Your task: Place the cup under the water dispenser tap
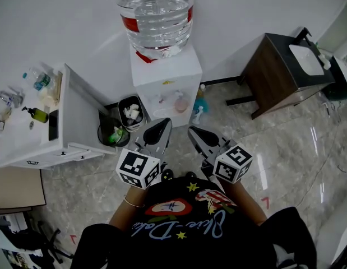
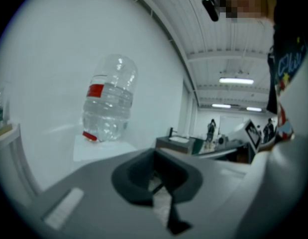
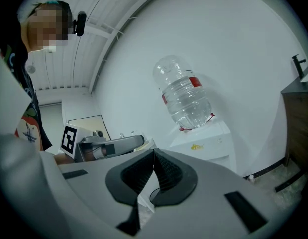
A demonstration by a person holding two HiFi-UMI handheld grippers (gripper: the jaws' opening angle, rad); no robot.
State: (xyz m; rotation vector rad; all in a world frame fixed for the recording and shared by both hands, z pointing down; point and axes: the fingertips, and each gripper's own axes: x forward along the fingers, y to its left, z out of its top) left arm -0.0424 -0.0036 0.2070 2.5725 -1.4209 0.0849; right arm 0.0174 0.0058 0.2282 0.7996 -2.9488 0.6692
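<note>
I hold my left gripper [image 1: 160, 127] and right gripper [image 1: 195, 133] side by side before my chest, roughly level, tips angled together, both with jaws closed.

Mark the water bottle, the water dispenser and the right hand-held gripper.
water bottle [image 1: 156, 13], head view, clear body between the red labels.
water dispenser [image 1: 167, 72], head view, white top face.
right hand-held gripper [image 1: 193, 131], head view, tip of its shut jaws.

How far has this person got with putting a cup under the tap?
Hardly begun, it seems. The left gripper and right gripper are both shut and empty, held before the water dispenser. A pinkish thing at its front is too small to call a cup. Picking up and placing the cup looks left.
</note>
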